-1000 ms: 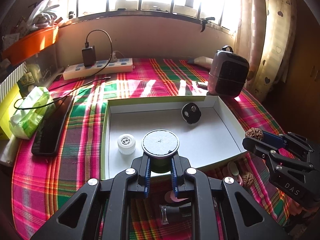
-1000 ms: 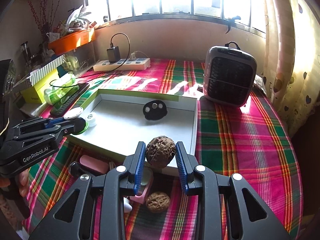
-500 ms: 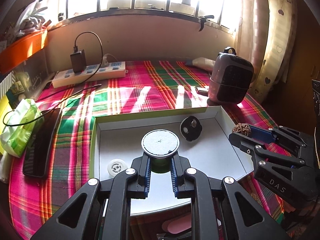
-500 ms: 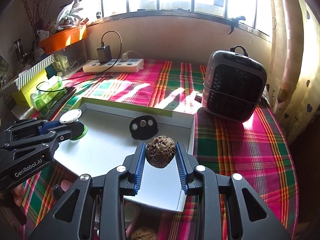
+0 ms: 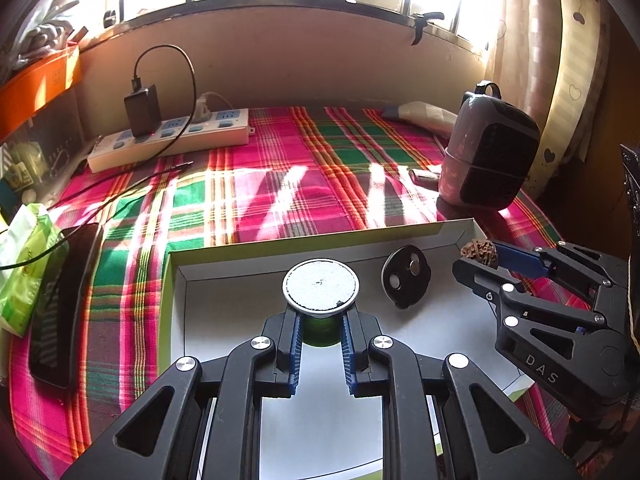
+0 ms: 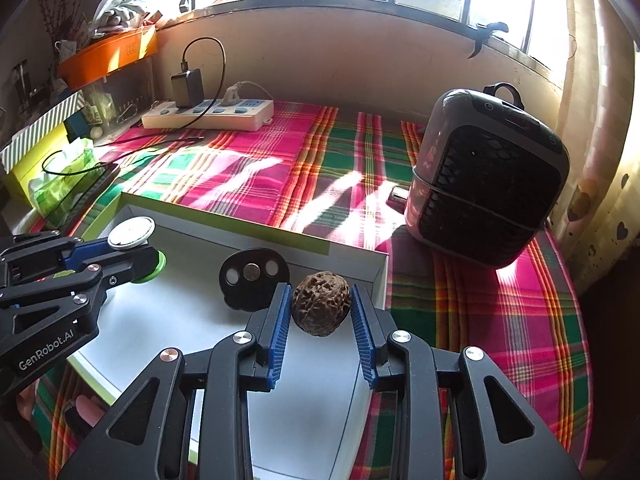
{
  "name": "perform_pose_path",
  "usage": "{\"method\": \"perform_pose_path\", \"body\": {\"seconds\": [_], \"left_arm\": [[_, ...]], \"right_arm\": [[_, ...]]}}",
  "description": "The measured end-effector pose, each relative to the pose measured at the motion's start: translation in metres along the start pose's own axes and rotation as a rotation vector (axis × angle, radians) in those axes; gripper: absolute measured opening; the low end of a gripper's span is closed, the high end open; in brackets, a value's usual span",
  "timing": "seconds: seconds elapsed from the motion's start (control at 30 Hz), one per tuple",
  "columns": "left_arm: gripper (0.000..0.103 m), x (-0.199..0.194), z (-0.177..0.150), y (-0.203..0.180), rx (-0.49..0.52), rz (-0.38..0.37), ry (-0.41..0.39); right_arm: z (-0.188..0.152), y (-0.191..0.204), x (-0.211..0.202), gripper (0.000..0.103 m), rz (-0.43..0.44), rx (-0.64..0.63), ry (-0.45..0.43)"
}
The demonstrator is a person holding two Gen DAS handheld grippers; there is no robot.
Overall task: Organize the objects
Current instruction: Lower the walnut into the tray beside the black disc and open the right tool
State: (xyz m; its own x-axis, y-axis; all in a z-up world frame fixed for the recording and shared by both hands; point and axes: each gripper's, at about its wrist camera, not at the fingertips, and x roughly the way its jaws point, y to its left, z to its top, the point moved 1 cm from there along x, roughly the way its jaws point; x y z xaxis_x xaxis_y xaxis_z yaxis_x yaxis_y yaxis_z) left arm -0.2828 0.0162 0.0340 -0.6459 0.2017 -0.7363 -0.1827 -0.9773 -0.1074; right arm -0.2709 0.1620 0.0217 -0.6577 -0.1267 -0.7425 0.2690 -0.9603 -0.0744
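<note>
My left gripper (image 5: 320, 330) is shut on a small green jar with a flat white lid (image 5: 320, 285), held over the white tray (image 5: 240, 312). It also shows in the right wrist view (image 6: 132, 236). My right gripper (image 6: 322, 312) is shut on a brown walnut (image 6: 321, 303), held over the tray's right part near its far right corner. The walnut also shows in the left wrist view (image 5: 479, 252). A black round disc with metal studs (image 5: 406, 280) lies in the tray between both grippers, and shows in the right wrist view (image 6: 253, 276).
A dark heater (image 6: 484, 176) stands right of the tray. A white power strip with a charger (image 5: 168, 136) lies at the back. A black phone (image 5: 64, 304) and a green tissue pack (image 5: 24, 268) lie left. A pink item (image 6: 90, 408) lies in front of the tray.
Both grippers have moved forward over the tray with their loads still held. The small white cap seen earlier in the tray is now out of view below my left gripper.
</note>
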Motion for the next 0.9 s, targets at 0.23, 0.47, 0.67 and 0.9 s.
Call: {"method": "perform_pose_path", "body": {"seconds": [0.23,0.47,0.67,0.9], "left_arm": [[0.015,0.014,0.004,-0.001,0.005,0.0,0.024],[0.015,0.025,0.004,-0.001,0.011,0.005,0.043],[0.015,0.031,0.005,-0.001,0.014,0.008,0.05],[0.015,0.031,0.005,-0.002,0.017,0.009,0.05]], "right_arm": [[0.002,0.0,0.016,0.032,-0.005,-0.012,0.021],[0.004,0.002,0.026,0.032,-0.002,-0.025,0.034],[0.005,0.004,0.028,0.032,-0.003,-0.039,0.037],[0.005,0.007,0.031,0.032,-0.005,-0.049,0.049]]}}
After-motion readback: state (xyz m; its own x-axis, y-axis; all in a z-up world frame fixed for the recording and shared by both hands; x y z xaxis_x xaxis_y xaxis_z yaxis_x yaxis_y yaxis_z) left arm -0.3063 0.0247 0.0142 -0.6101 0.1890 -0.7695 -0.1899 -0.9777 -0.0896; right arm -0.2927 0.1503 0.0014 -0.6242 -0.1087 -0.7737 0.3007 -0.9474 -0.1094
